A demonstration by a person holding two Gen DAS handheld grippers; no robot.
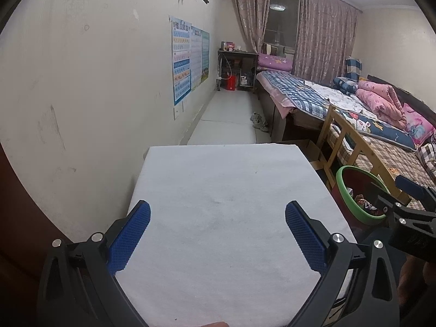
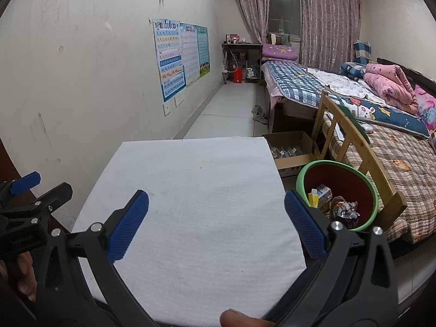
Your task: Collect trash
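A bedroom in lamplight, beds along one side and a long pale wall on the other.

Three study posters (image 2: 179,54) hang in a row on the cream wall (image 1: 95,81), which is scuffed with dark marks lower down. At the far end a small dark desk (image 2: 241,46) stands beside the window, where patterned pink curtains (image 1: 324,32) are drawn half back (a ceiling lamp is mirrored in the glass). A plaid blue quilt (image 2: 294,81) covers the far bed, with a bundled pink duvet (image 2: 389,84) near the headboard. Closer in stands a wooden bed frame (image 2: 351,139), an open cardboard box (image 2: 291,150) on the floor just beside it. A pair of shoes (image 1: 259,121) lies on the pale floor tiles.
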